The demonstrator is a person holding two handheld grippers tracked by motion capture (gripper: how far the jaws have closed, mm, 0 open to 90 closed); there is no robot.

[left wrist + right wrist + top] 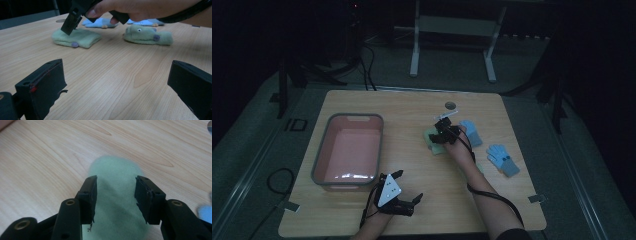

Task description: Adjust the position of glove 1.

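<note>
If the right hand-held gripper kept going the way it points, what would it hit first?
Most likely the green mitten: the right hand-held gripper hangs open with its jaws on either side of it. How much gap remains is hard to judge; the wooden table lies beneath.

My left gripper rested low at the near edge with its jaws spread wide, held in my left hand, while my right forearm reached forward and my right gripper pointed downward, its jaws parted with a clear gap between them.
</note>
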